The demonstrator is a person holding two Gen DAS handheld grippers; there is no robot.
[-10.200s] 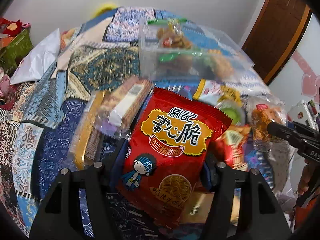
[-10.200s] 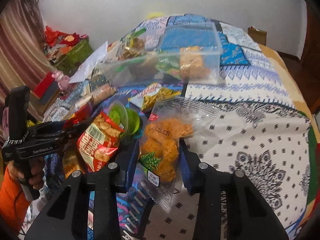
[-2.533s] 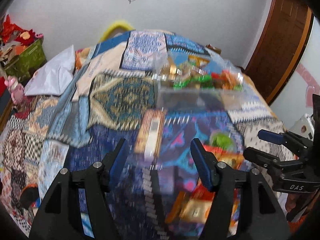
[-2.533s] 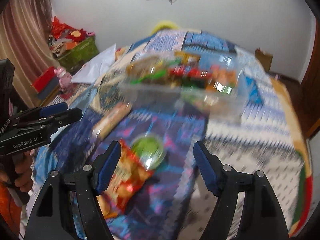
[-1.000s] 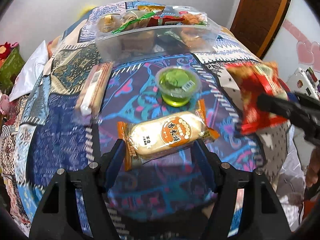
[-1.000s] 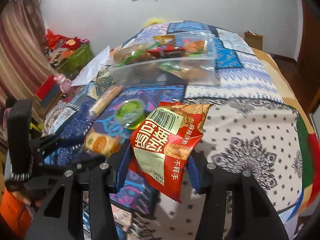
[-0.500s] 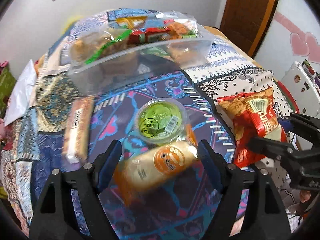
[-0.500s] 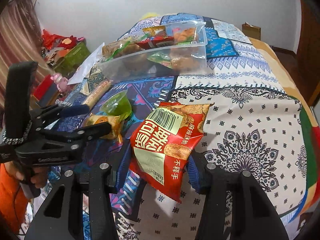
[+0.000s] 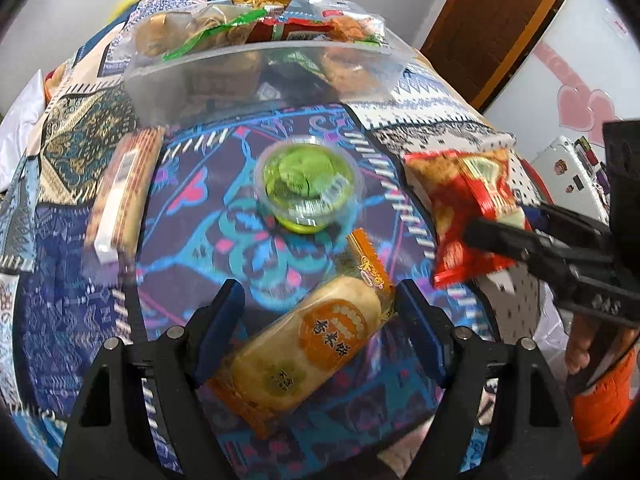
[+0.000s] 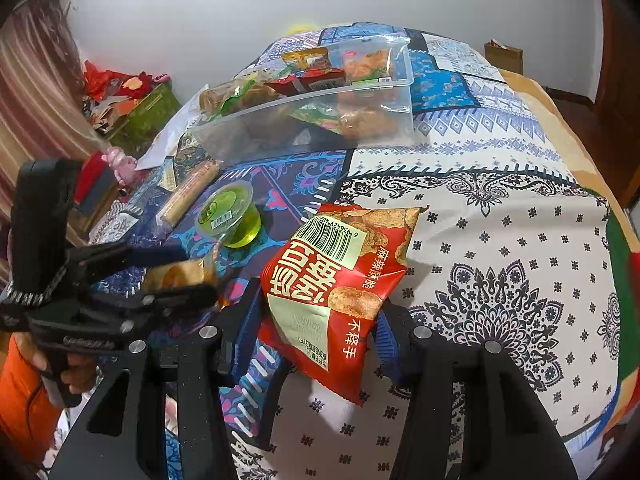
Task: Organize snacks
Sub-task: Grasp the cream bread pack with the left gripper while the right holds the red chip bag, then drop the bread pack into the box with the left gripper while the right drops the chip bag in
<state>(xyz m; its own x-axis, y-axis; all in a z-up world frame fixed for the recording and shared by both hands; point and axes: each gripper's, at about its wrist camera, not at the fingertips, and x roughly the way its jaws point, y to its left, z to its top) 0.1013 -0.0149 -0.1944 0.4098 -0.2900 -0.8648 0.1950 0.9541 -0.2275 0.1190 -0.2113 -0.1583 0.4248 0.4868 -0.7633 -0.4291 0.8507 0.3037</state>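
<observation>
My left gripper (image 9: 320, 316) is open and straddles an orange rice cracker packet (image 9: 324, 344) that lies slantwise on the quilt. Its right pad is at the packet's end and its left pad stands clear. In the right wrist view the left gripper (image 10: 188, 274) sits low at the left over that packet (image 10: 176, 276). My right gripper (image 10: 316, 308) is shut on a red chips bag (image 10: 332, 280), held above the bed; the bag (image 9: 468, 208) shows at the right in the left wrist view. A clear plastic box (image 10: 320, 120) full of snacks stands farther back.
A green jelly cup (image 9: 308, 184) and a long biscuit packet (image 9: 120, 188) lie on the patchwork quilt (image 10: 500, 240) between me and the box (image 9: 260, 68). A brown door (image 9: 492, 20) is at the right. Boxes and red things (image 10: 128, 100) sit beside the bed at the left.
My left gripper has closed in on the rice cracker packet, which now lies deeper between wider jaws. The right gripper holds the red bag as before.
</observation>
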